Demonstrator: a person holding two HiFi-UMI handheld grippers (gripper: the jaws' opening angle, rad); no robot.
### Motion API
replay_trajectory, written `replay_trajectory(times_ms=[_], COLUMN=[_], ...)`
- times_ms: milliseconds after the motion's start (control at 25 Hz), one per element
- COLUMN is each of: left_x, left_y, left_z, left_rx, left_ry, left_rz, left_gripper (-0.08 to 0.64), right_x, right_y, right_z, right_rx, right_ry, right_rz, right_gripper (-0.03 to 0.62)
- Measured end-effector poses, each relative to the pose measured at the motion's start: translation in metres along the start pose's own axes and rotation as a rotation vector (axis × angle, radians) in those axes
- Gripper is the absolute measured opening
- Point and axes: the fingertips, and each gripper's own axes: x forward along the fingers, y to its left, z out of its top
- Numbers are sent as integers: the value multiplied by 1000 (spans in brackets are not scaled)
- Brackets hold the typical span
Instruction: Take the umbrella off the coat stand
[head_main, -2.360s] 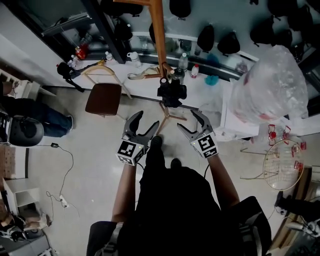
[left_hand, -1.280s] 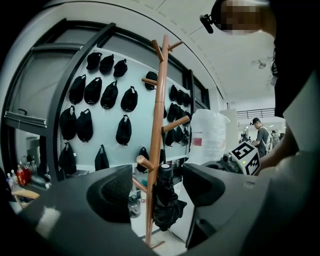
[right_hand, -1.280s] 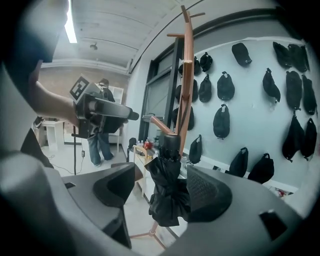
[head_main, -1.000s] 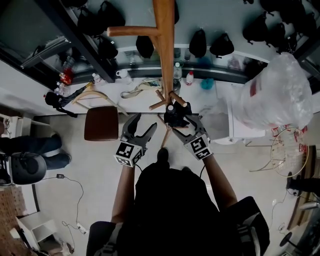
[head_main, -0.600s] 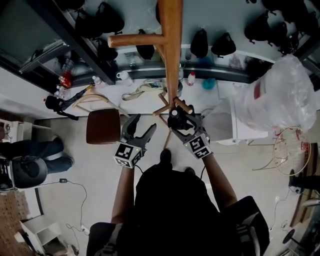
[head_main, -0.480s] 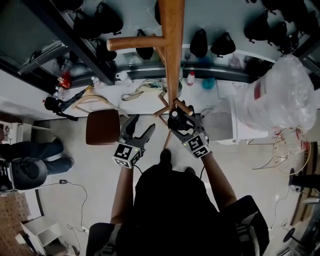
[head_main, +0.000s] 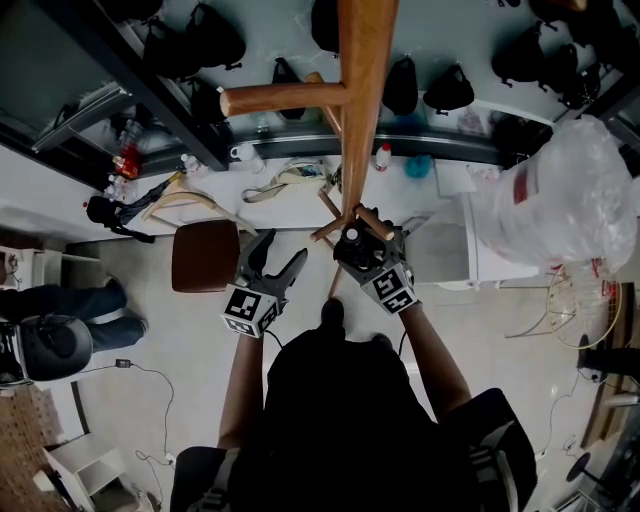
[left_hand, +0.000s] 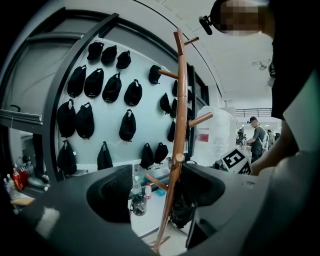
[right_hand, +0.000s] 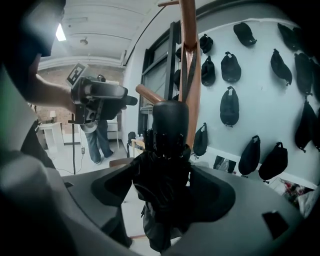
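Hanging place: black folded umbrella (right_hand: 167, 150), upright, close against the pole of the wooden coat stand (head_main: 362, 100), at the height of the lower pegs; exact hook not visible.
Right tongs (head_main: 360, 238): opening wide at this moment, reaching around the umbrella; dark folded cloth between the 2 pads (right_hand: 117, 189), filling most of the gap; no firm pinch seen.
Left tongs (head_main: 282, 250): spread, gripping nothing, just to the left of the stand; pole visible only farther away, through the gap.
Coat stand: tall brown pole, slanted pegs at several heights, feet on the floor just in front of the desk.
Desk (head_main: 290, 212): white, running along the wall behind the stand, carrying bottles and small items.
Wall: many black caps (left_hand: 127, 125) hung in rows.
Chair (head_main: 203, 255): brown seat, to the left of the left tongs, beside the desk.
Plastic bag (head_main: 560, 190): big and clear, on the right side, well apart from the stand.
Person (left_hand: 257, 132): standing far in the background of the left gripper view.
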Motion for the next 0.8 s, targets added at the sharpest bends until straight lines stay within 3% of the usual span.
replay_trajectory(times_ms=[440, 800], left_x=[-5, -9], left_y=[10, 12], left_z=[-4, -8], left_rx=[-6, -7], left_ry=[19, 23], left_rz=[0, 1], left_gripper=[299, 299], right_x=[17, 19], right_y=[-3, -6], right_z=[-9, -5], right_rx=[19, 46], right_ry=[31, 1], right_rz=[1, -1], right_gripper=[370, 278])
